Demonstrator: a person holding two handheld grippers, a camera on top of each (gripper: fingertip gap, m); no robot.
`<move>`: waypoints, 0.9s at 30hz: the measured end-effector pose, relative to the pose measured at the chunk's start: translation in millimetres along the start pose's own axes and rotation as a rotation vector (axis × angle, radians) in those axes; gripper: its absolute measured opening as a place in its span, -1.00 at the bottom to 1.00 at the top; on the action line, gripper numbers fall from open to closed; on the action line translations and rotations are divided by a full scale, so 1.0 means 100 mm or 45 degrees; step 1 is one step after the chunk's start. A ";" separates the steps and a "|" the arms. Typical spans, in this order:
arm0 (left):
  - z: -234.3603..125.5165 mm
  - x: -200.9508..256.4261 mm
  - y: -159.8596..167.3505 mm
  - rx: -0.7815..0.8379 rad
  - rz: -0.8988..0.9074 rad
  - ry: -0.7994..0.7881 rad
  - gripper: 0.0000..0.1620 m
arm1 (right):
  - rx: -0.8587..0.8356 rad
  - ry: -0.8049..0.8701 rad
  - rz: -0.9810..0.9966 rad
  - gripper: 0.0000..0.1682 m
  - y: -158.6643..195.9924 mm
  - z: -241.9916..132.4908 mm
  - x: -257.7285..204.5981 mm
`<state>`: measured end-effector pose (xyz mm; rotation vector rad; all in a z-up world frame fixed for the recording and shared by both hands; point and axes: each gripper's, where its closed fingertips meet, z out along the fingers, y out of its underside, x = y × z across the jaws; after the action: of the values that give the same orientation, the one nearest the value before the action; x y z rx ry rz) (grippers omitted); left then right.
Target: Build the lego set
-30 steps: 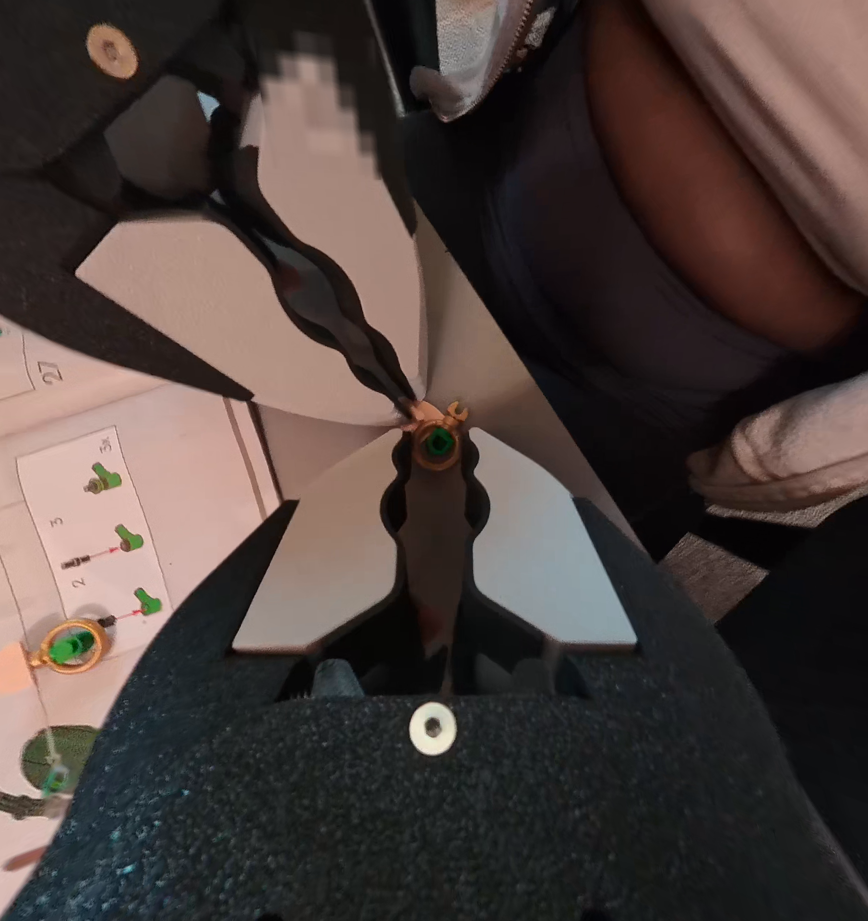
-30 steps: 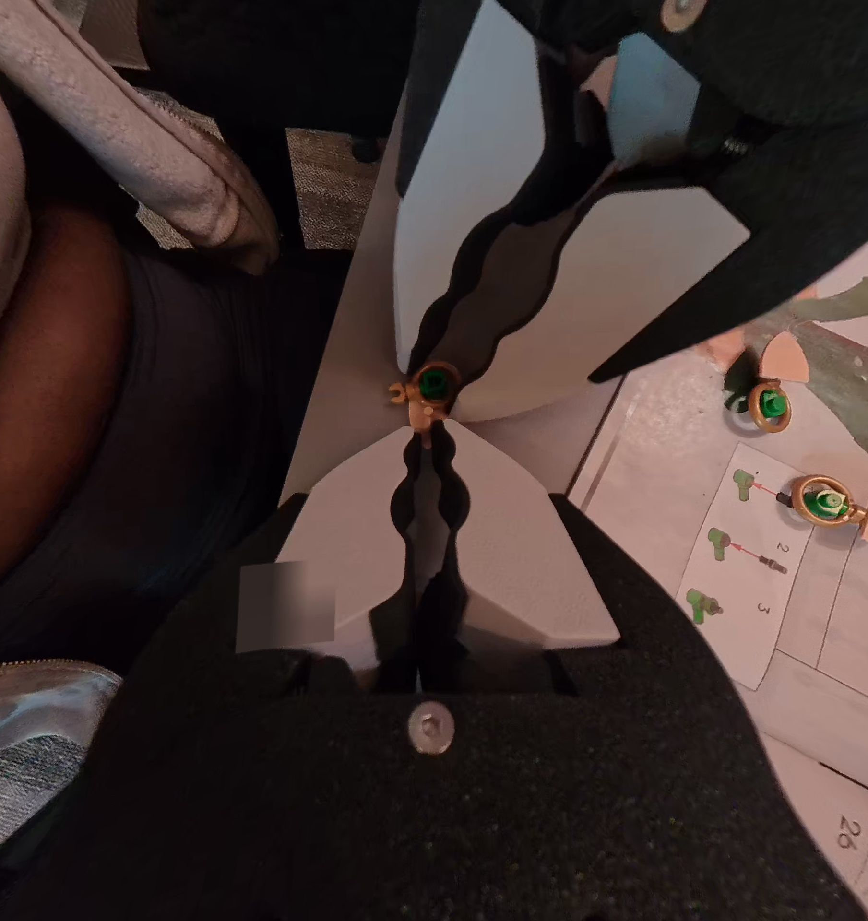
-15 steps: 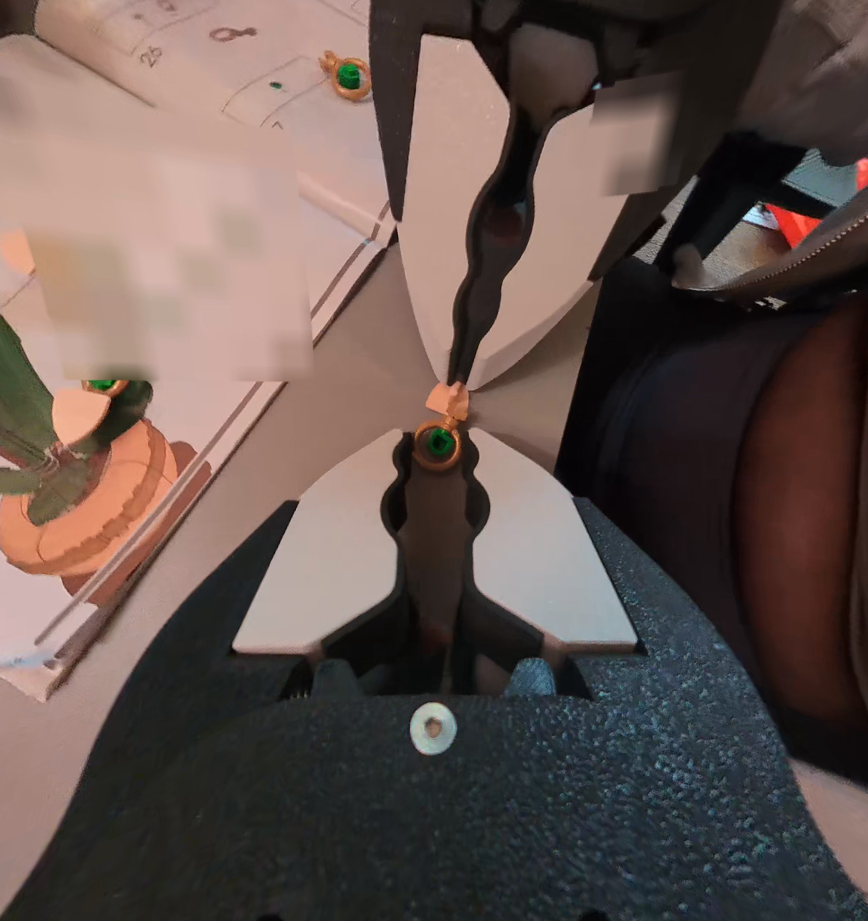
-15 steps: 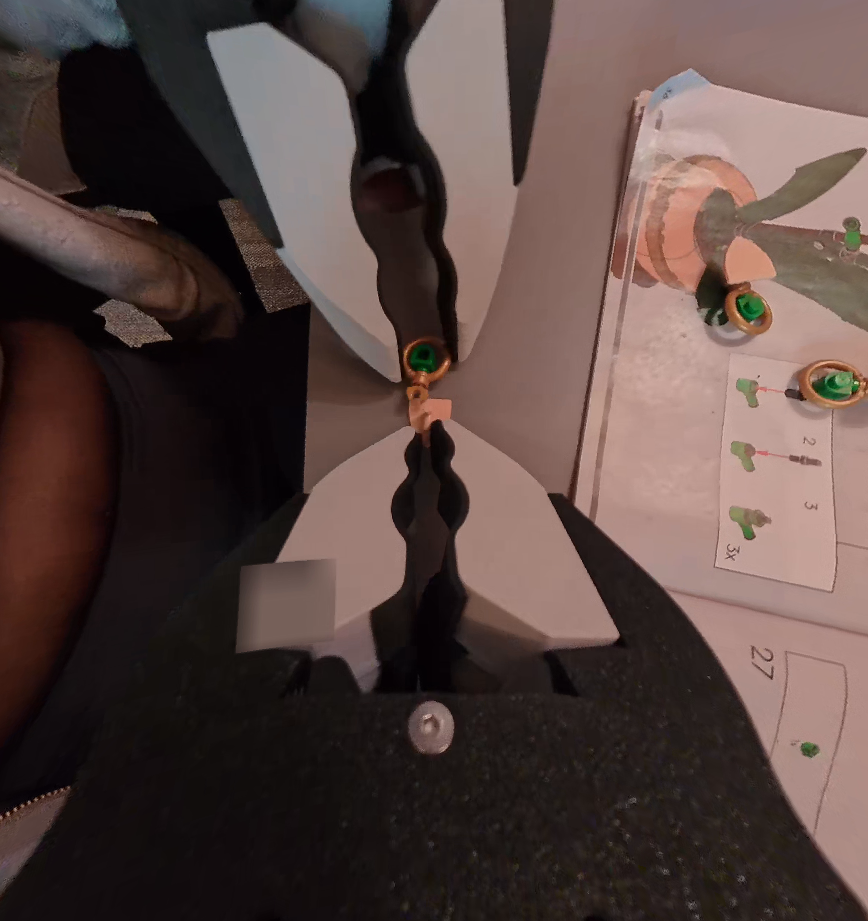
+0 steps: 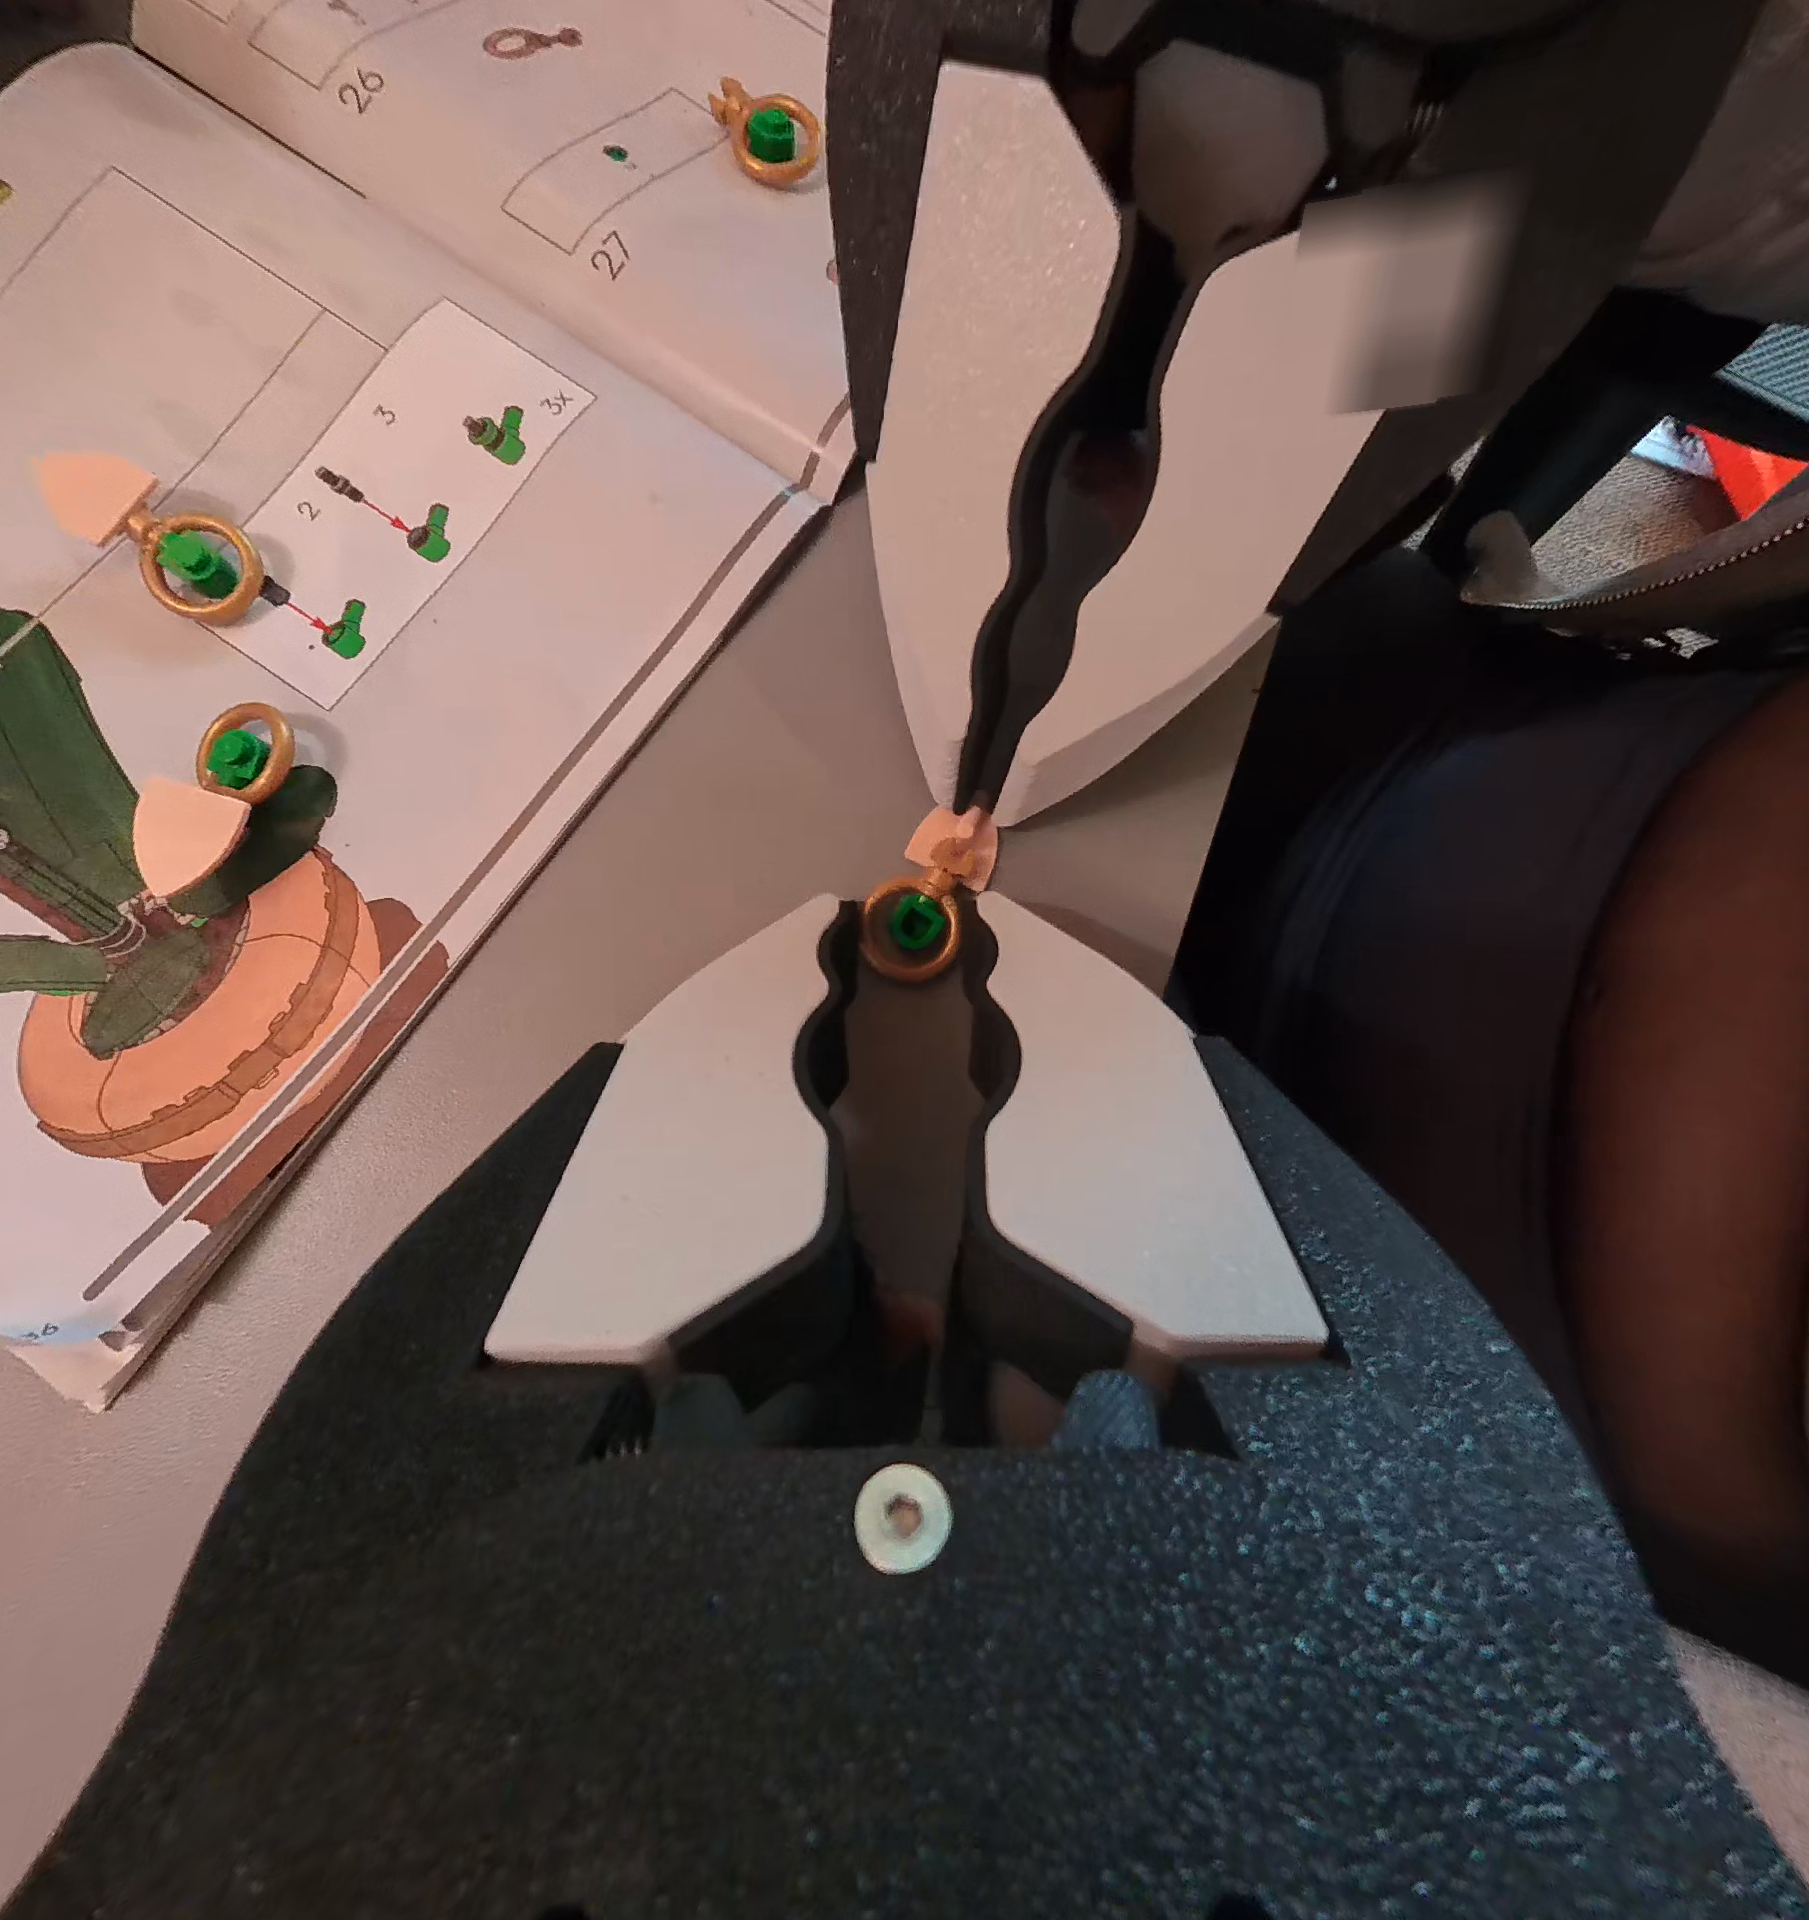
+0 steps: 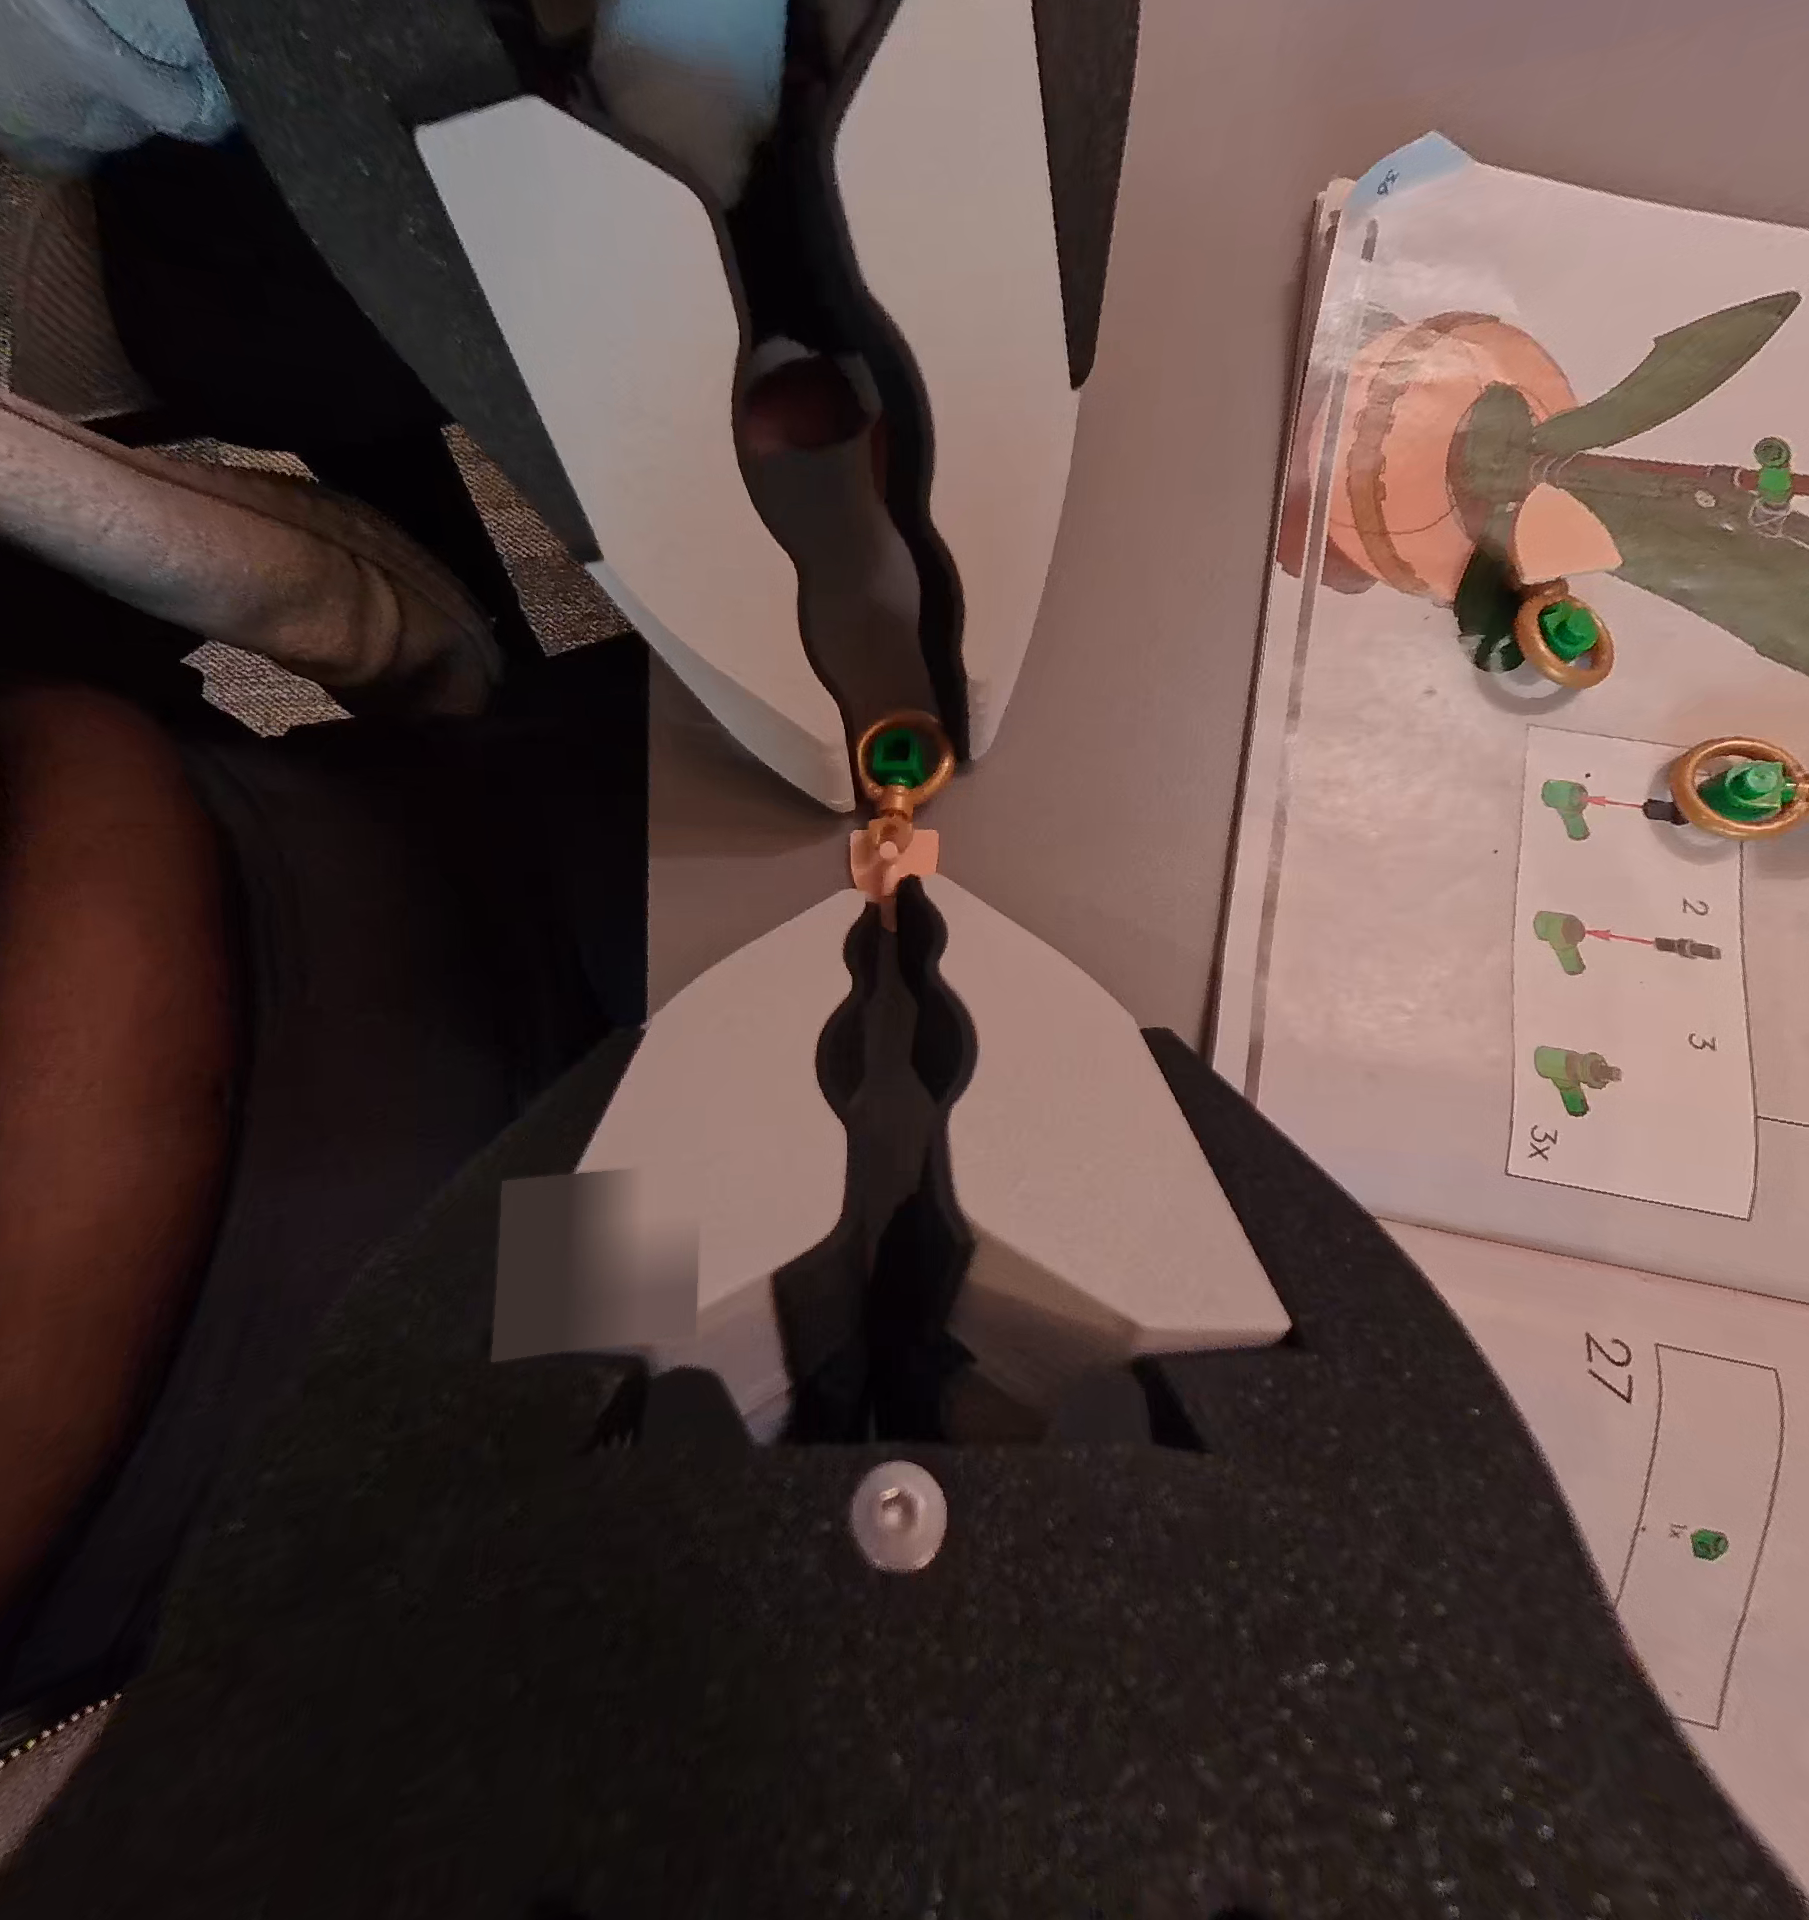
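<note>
Table (image 5: 671, 831): lying grey under everything.
Person's dark clothing (image 5: 1451, 935): sitting just past the table's edge.
Grey sleeve (image 6: 204, 582): hanging beside that edge.

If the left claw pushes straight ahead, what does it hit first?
Probably the peach piece clipped to its gold ring, then immediately the right claw pinching that piece. The tips nearly meet; depth looks minimal.

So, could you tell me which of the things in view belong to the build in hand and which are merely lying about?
In the job:
- left gripper, shut on the gold ring with its green piece
- right gripper, shut on the peach piece, which meets the ring's clip
- instruction booklet, open on the table

Lying about:
- two finished ring-and-peach assemblies and a lone ring on the booklet
- grey table
</note>
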<state>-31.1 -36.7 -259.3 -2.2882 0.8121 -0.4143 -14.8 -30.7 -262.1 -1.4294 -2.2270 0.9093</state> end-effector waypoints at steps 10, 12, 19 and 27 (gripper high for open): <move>0.02 0.00 0.00 -0.049 0.012 -0.025 -0.77 | -0.019 0.028 -0.003 -0.96 -0.01 0.01 0.00; 0.02 0.00 0.00 -0.066 0.008 -0.036 -0.78 | -0.026 0.037 0.012 -0.97 -0.01 0.01 0.00; 0.03 0.01 0.00 -0.135 0.013 -0.119 -0.78 | -0.055 0.118 0.095 -0.97 -0.01 0.01 0.00; 0.03 0.01 0.00 -0.204 0.019 -0.144 -0.78 | -0.096 0.208 0.093 -0.97 -0.02 0.02 0.00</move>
<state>-29.1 -35.6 -261.8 -2.4273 0.8307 -0.2178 -17.2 -31.9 -262.2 -1.5682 -2.1214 0.7093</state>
